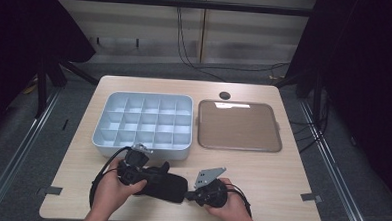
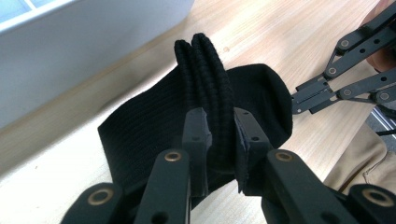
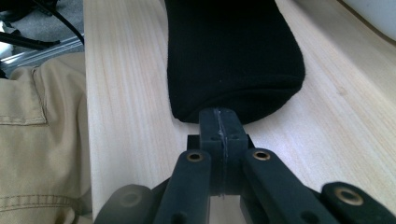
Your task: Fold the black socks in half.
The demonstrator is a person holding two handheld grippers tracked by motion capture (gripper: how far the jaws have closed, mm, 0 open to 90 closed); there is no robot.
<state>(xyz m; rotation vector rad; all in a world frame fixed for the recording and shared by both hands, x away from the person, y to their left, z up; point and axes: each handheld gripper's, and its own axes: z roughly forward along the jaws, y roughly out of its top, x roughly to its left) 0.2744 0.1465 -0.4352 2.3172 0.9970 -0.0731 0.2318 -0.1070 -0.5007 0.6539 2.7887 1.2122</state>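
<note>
The compartment tray [image 1: 142,122] stood on the table [image 1: 281,179]; just in front of its near wall lay the black sock [image 1: 163,185]. At the sock's left end the left gripper [image 2: 219,135] pinched the ribbed cuff [image 2: 205,65] between its jaws. At the sock's right end the right gripper [image 3: 220,128] was pressed together against the toe; whether it nipped fabric could not be told.

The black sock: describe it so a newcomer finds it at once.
On the wooden table, look at the near edge, in front of the pale compartment tray. The black sock lies flat between the left gripper and right gripper: the table's one soft, dark thing.
</note>
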